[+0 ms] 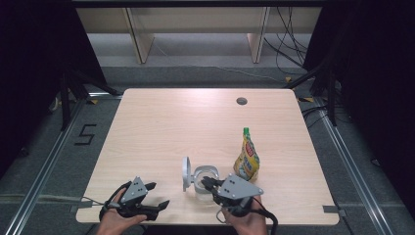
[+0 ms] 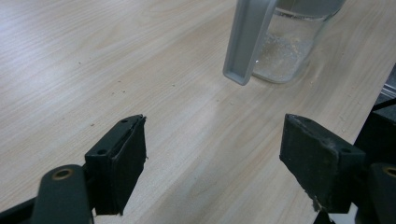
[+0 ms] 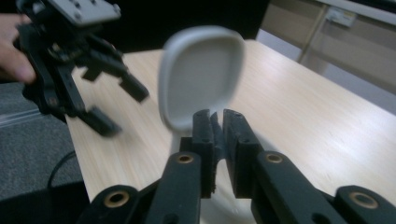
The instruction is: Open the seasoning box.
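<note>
A clear glass jar (image 1: 203,175) with white grains at its bottom (image 2: 285,56) stands near the table's front edge. Its grey hinged lid (image 1: 186,172) (image 2: 247,42) (image 3: 201,74) is swung up and stands on edge at the jar's left. My right gripper (image 1: 206,183) (image 3: 217,122) reaches the jar from the front right, its jaws nearly together on the jar's rim. A yellow pouch (image 1: 246,159) with a green cap stands upright just right of the jar. My left gripper (image 1: 159,194) (image 2: 212,168) (image 3: 121,108) rests at the front left, wide open, with nothing between its jaws.
The wooden table (image 1: 171,127) has a round cable hole (image 1: 241,101) at its back right. Bare wood lies behind the jar and to the left. Both hands sit close to the front edge. Dark stands and cables flank the table on the floor.
</note>
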`<action>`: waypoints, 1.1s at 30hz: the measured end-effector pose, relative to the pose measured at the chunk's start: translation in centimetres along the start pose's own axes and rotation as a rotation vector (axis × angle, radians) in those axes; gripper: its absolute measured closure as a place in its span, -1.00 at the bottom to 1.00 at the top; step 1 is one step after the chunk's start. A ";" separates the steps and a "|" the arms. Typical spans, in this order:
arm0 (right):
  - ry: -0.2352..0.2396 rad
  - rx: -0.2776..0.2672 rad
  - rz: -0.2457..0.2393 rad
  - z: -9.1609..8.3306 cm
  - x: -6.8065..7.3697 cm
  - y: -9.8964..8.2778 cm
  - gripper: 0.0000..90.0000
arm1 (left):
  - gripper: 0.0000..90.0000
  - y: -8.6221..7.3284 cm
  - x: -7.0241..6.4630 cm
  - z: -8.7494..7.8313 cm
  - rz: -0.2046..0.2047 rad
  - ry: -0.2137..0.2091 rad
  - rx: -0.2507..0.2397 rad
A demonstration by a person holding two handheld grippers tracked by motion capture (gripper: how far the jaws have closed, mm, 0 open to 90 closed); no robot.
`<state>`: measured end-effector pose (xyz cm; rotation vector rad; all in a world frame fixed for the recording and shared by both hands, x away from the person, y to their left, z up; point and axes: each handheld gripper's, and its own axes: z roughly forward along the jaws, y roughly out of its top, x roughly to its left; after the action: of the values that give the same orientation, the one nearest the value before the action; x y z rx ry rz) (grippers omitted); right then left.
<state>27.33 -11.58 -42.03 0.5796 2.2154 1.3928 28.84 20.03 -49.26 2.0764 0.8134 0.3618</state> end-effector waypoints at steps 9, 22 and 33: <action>-0.106 0.030 0.143 -5.0 -1.6 -4.8 0.71 | -0.53 0.0 -0.5 0.3 -0.035 -0.006 -0.026; -0.248 0.090 0.285 -7.0 -3.0 -7.9 0.10 | -0.57 0.0 -0.4 0.3 -0.017 0.000 -0.006; -0.368 0.090 0.303 -6.2 -4.3 -9.0 -0.64 | -0.59 0.0 -0.4 0.5 -0.029 0.002 -0.004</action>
<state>26.19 -22.06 -47.18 1.1439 1.9559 1.2074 28.75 19.47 -49.53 2.0584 0.8423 0.3501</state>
